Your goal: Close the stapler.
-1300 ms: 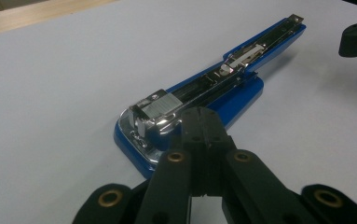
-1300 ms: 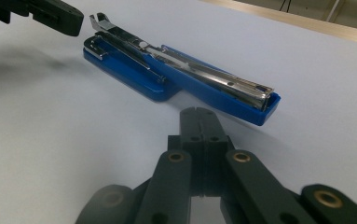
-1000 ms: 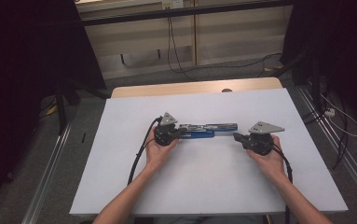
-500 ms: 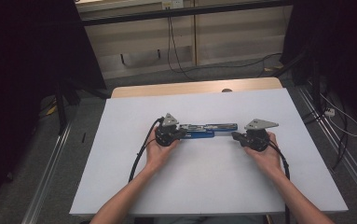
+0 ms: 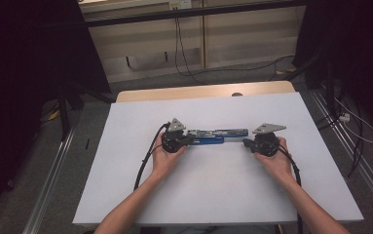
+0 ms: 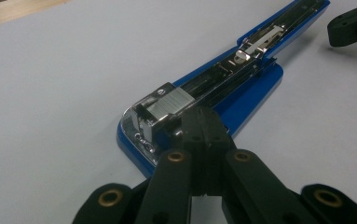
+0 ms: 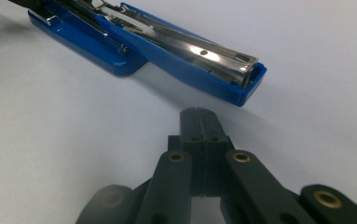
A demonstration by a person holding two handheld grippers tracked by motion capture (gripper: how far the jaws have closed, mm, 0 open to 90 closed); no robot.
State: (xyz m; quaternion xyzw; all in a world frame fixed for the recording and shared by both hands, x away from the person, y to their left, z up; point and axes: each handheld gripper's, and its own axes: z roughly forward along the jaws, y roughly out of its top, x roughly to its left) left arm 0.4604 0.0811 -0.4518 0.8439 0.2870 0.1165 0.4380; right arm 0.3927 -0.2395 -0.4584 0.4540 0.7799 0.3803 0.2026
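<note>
A blue stapler (image 5: 213, 136) lies swung open flat on the white table (image 5: 223, 195), its metal staple channel facing up. My left gripper (image 5: 190, 140) is shut with nothing between its jaws. In the left gripper view its tips (image 6: 204, 123) rest against the stapler's (image 6: 241, 88) hinge end, beside the clear plastic cap. My right gripper (image 5: 246, 143) is also shut and empty. In the right gripper view it (image 7: 199, 119) sits just short of the stapler's (image 7: 167, 46) free blue end, apart from it. The right gripper's tip (image 6: 353, 23) shows at the top right of the left gripper view.
A strip of wooden tabletop (image 5: 203, 91) shows behind the white sheet. Black cables (image 5: 145, 161) trail from both grippers toward the front edge. Dark curtains stand on both sides, and floor cables (image 5: 354, 126) lie to the right.
The right gripper has edged slightly left toward the stapler's free end. The left gripper and the stapler have not moved.
</note>
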